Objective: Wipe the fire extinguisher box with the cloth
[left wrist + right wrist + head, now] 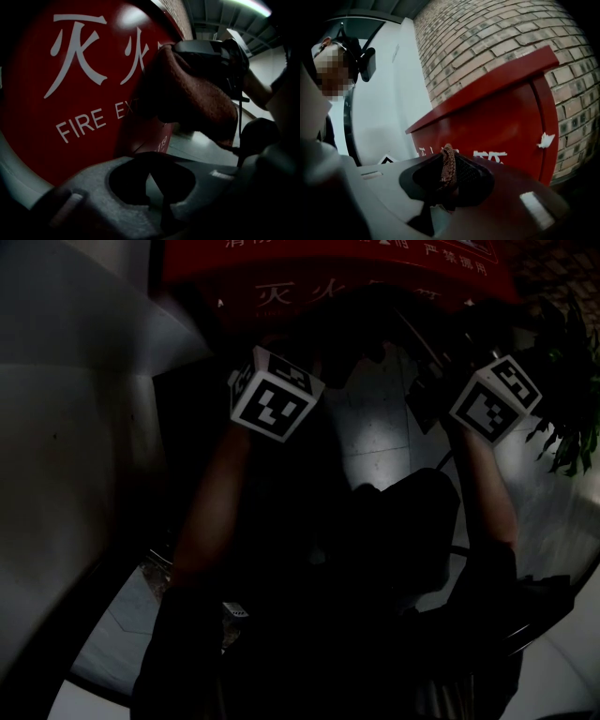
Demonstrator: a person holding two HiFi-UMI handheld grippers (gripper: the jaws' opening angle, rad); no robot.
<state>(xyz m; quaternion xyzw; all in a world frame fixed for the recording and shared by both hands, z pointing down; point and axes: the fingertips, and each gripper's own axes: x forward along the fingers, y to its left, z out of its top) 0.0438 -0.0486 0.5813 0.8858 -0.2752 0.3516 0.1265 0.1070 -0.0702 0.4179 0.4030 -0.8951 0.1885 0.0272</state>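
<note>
Our right gripper (449, 182) has its jaws clamped on the cloth (448, 164), a brown, nubbly fold standing upright out of the pinch. Just past it is the fire extinguisher box (497, 126), red, with white lettering low on its front and a flat top edge. A small white scrap (546, 139) sticks to the box near its right edge. Behind the box rises a brick wall (487, 42), and a plain white wall (389, 103) runs off to the left.

Our left gripper (157, 185) has its jaws drawn together with nothing between them. It sits close to the box front, under the large white characters and the words "FIRE EX". From this side we see the right gripper holding the bunched cloth up at the box's front, over the far end of the lettering. We cannot tell whether the cloth touches the red face.

From the head view, which is very dark, both marker cubes (275, 395) (495, 396) are raised below the box, the left nearer its middle. A leafy plant (567, 418) stands off to the right, over a pale tiled floor (375, 427).
</note>
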